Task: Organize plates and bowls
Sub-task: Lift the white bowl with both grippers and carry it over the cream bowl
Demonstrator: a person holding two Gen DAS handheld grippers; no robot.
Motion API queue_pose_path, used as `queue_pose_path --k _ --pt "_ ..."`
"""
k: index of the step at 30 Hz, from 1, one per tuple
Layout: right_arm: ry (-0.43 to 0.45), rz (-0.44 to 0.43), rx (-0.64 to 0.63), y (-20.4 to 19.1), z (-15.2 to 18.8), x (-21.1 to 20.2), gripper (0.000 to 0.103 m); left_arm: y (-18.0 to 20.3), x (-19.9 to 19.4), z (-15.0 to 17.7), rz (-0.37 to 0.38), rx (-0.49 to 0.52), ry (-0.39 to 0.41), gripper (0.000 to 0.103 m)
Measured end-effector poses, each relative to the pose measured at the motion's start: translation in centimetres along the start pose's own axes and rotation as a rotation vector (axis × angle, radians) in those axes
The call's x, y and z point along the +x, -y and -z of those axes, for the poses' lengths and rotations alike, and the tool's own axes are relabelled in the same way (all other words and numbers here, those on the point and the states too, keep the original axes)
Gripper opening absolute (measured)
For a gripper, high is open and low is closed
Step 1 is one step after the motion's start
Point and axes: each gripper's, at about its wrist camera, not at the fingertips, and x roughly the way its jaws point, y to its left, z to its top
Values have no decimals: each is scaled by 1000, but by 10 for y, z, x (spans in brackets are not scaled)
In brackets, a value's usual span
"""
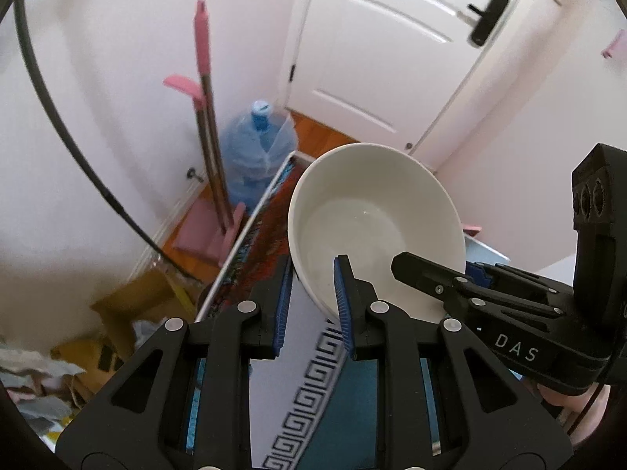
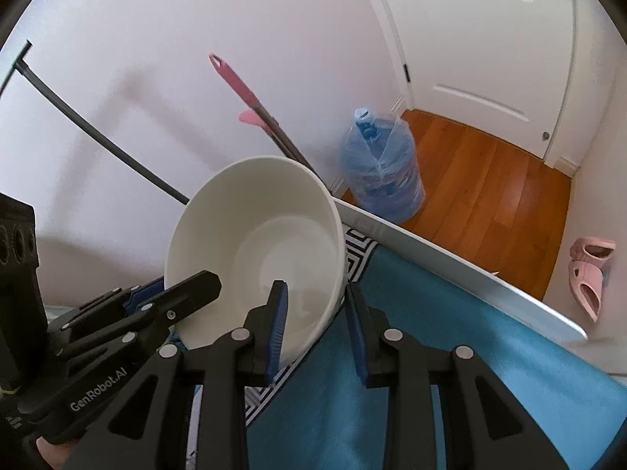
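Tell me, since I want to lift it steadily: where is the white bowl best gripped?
By the rim wall, one finger inside and one outside. The white bowl is deep, tilted, with a thin wall. Left gripper pinches its near-left rim, right gripper the near-right, both from below.

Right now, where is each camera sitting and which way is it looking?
Left wrist view: sits on the left gripper, looks down along its fingers at the white bowl; the right gripper and a bit of hand show.
Right wrist view: sits on the right gripper, looks down at the same bowl rim; the left gripper shows.
Both share the bowl, water jug, pink mop, door and blue cloth.
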Motion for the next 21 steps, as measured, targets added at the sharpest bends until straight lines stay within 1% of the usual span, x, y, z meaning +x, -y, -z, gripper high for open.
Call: queue_pose_path --k 4,10,12,14,17,21 --pt "54 12 27 -1 10 -36 27 23 -30 4 40 56 31 19" --pt "146 78 85 0 41 -111 27 74 -80 20 117 153 61 19" --pt "177 101 111 3 57 -141 27 97 -97 30 141 203 63 19" --pt "199 125 132 6 72 -166 27 116 -111 39 171 229 61 19" --pt "233 162 168 14 100 -206 27 149 -133 60 209 288 55 19" --pt "264 206 220 30 148 -254 27 193 -159 96 246 349 45 19"
